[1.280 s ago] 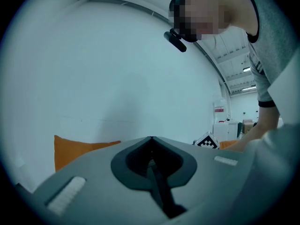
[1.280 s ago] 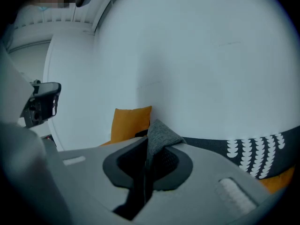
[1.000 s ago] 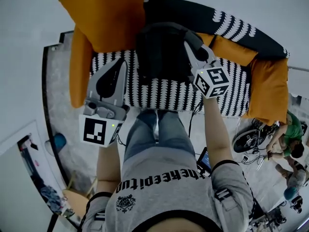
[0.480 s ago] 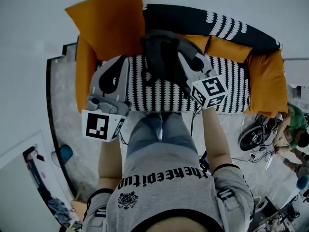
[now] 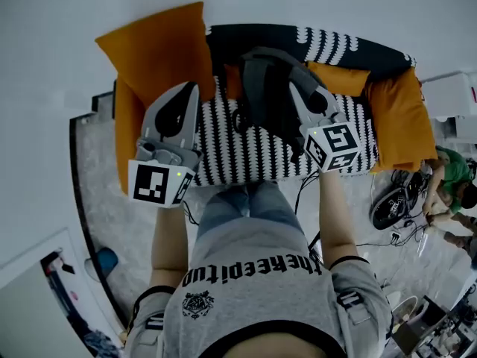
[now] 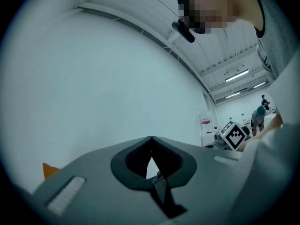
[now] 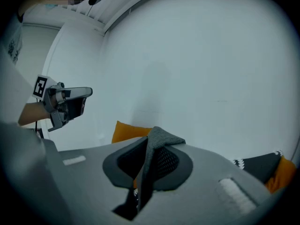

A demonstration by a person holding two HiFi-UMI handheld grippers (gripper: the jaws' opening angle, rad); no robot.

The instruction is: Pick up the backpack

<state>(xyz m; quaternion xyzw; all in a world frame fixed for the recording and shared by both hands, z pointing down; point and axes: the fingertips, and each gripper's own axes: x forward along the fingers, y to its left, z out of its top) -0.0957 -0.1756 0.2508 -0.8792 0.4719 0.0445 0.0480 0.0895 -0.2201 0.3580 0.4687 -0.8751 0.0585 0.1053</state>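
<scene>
Sofa (image 5: 253, 159), patterned: backpack (image 5: 261, 88) hung below right gripper (image 5: 296, 89), clamped on its strap (image 7: 157, 149); left gripper (image 5: 188, 89) closed, empty. Lift judged nearly complete.

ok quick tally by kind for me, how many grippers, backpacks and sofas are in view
grippers: 2 (left gripper, right gripper)
backpack: 1
sofa: 1
total: 4
</scene>
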